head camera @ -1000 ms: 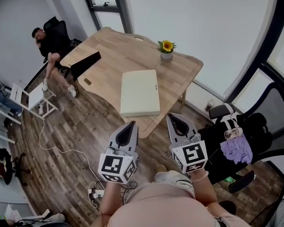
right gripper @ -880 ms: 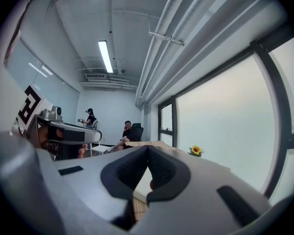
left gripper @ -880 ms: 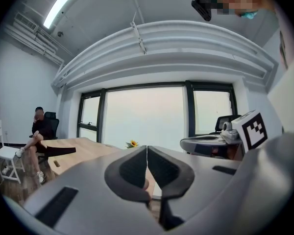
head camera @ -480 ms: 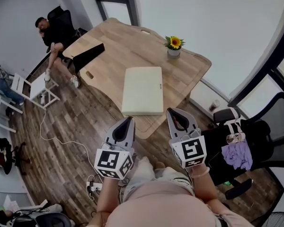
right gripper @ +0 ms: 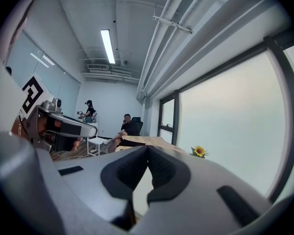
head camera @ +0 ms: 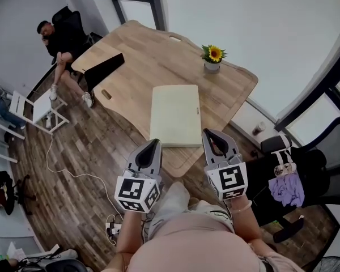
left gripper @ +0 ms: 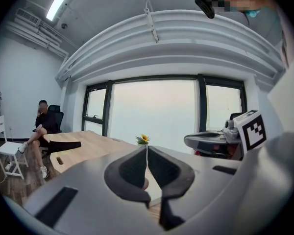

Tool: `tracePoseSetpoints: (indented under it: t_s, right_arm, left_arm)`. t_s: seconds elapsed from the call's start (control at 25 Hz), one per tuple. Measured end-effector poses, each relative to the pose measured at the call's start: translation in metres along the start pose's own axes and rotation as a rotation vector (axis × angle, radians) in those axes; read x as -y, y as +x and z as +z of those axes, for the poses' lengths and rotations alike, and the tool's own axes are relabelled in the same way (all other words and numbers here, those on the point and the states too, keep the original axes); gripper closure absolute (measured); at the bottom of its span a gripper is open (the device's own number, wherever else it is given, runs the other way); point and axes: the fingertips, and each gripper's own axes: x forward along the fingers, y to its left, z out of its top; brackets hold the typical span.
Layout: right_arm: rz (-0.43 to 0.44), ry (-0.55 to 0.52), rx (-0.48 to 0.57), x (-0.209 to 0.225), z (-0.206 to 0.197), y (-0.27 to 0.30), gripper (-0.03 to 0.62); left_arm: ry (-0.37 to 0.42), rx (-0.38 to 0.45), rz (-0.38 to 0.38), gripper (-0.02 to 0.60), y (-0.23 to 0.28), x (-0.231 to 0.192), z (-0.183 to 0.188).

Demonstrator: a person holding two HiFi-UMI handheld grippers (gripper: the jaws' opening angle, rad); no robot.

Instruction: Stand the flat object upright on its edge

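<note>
A flat cream rectangular object (head camera: 175, 115) lies on the wooden table (head camera: 141, 55), near its front edge. My left gripper (head camera: 153, 142) hangs just short of the table's front edge, at the object's near left corner, jaws shut on nothing. My right gripper (head camera: 209, 132) is level with it at the object's near right corner, also shut and empty. In the left gripper view the closed left gripper (left gripper: 146, 147) points over the table (left gripper: 88, 148) toward the sunflower pot (left gripper: 143, 140). The right gripper view shows its shut right gripper (right gripper: 147, 147) with the cream object (right gripper: 143, 190) partly visible between and below the jaws.
A small sunflower pot (head camera: 213, 58) stands at the table's far right. A dark flat item (head camera: 103, 69) rests at the left end. A person (head camera: 59, 44) sits in a chair beyond. Black office chairs (head camera: 297, 169) stand at my right; a cable and power strip (head camera: 110, 226) lie on the floor.
Both grippers have moved forward toward the table, from over the floor to its front edge beside the cream object. Both stayed shut.
</note>
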Motion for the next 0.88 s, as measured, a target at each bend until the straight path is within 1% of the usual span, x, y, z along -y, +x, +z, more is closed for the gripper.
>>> tracePoseSetpoints:
  t_s: [0.2, 0.68, 0.88]
  right_arm:
    - [-0.038, 0.011, -0.018, 0.012, -0.003, 0.026, 0.594]
    - [-0.098, 0.031, -0.075, 0.024, -0.01, 0.081, 0.593]
    - [-0.121, 0.044, -0.101, 0.025, -0.015, 0.1, 0.587]
  left_arm:
    - [0.005, -0.012, -0.017, 0.569, 0.023, -0.023, -0.001]
    - [-0.03, -0.062, -0.089, 0.568, 0.067, -0.075, -0.008]
    - [-0.051, -0.099, -0.12, 0.568, 0.079, -0.099, -0.016]
